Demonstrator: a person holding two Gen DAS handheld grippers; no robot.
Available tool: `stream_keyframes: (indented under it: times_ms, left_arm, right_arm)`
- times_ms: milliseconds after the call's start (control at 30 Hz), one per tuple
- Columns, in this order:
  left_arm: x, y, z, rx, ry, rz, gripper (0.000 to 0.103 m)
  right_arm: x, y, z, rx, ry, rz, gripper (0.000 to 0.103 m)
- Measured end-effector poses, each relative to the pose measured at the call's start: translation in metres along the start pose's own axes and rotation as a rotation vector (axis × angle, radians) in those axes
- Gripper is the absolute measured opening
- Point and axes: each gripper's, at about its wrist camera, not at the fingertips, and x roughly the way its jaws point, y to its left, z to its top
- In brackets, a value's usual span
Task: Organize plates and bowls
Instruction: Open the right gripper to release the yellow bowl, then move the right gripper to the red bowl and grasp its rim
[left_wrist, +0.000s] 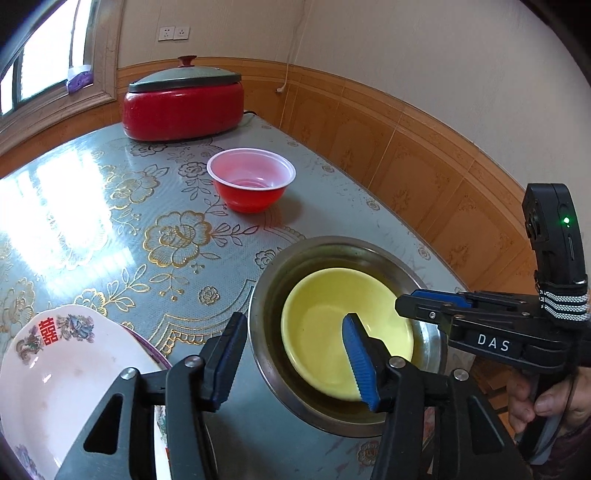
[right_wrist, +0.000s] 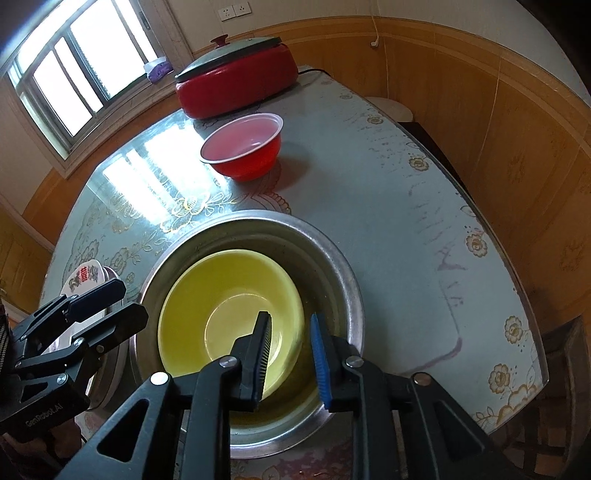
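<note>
Yellow bowl (left_wrist: 332, 332) sits inside the big metal bowl (left_wrist: 266, 302) at the near right part of the table (left_wrist: 110, 206). From my left side, my left gripper (left_wrist: 295, 363) is open over the metal bowl's left rim, pinching nothing. A white plate (left_wrist: 55, 369) lies near on the left. The red bowl (left_wrist: 251, 184) stands farther off, with a red cooker (left_wrist: 184, 107) far behind it. My right gripper (left_wrist: 428, 306) pokes in from the right.

From my right side, my right gripper (right_wrist: 290, 360) is a little open over the yellow bowl's (right_wrist: 221, 314) right rim, pads not pressing it. The red bowl (right_wrist: 243, 147) stands far.
</note>
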Motion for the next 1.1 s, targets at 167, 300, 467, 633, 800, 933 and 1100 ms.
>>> stream_keyframes:
  times_ms: [167, 300, 467, 633, 800, 933, 1100]
  left_arm:
    - [-0.001, 0.001, 0.002, -0.009, -0.004, 0.009, 0.055]
    - [0.0, 0.001, 0.002, -0.018, -0.005, 0.019, 0.056]
    - [0.001, 0.004, 0.004, -0.039, -0.008, 0.036, 0.058]
    - [0.005, 0.005, 0.007, -0.049, -0.012, 0.046, 0.06]
    - [0.01, 0.007, 0.012, -0.055, -0.01, 0.059, 0.061]
    - [0.012, 0.013, 0.021, -0.076, -0.02, 0.069, 0.061]
    - [0.016, 0.038, 0.042, -0.221, 0.003, 0.02, 0.061]
  right_arm:
    - [-0.007, 0.002, 0.006, -0.002, -0.03, 0.037, 0.028]
    - [-0.01, 0.006, 0.014, -0.007, -0.049, 0.061, 0.029]
    - [-0.007, 0.006, 0.022, 0.008, -0.056, 0.091, 0.03]
    - [0.001, 0.002, 0.031, 0.026, -0.049, 0.117, 0.031]
    - [0.007, -0.005, 0.044, 0.042, -0.047, 0.147, 0.032]
    - [0.014, -0.012, 0.058, 0.065, -0.047, 0.18, 0.036]
    - [0.026, -0.018, 0.08, 0.076, -0.047, 0.219, 0.037]
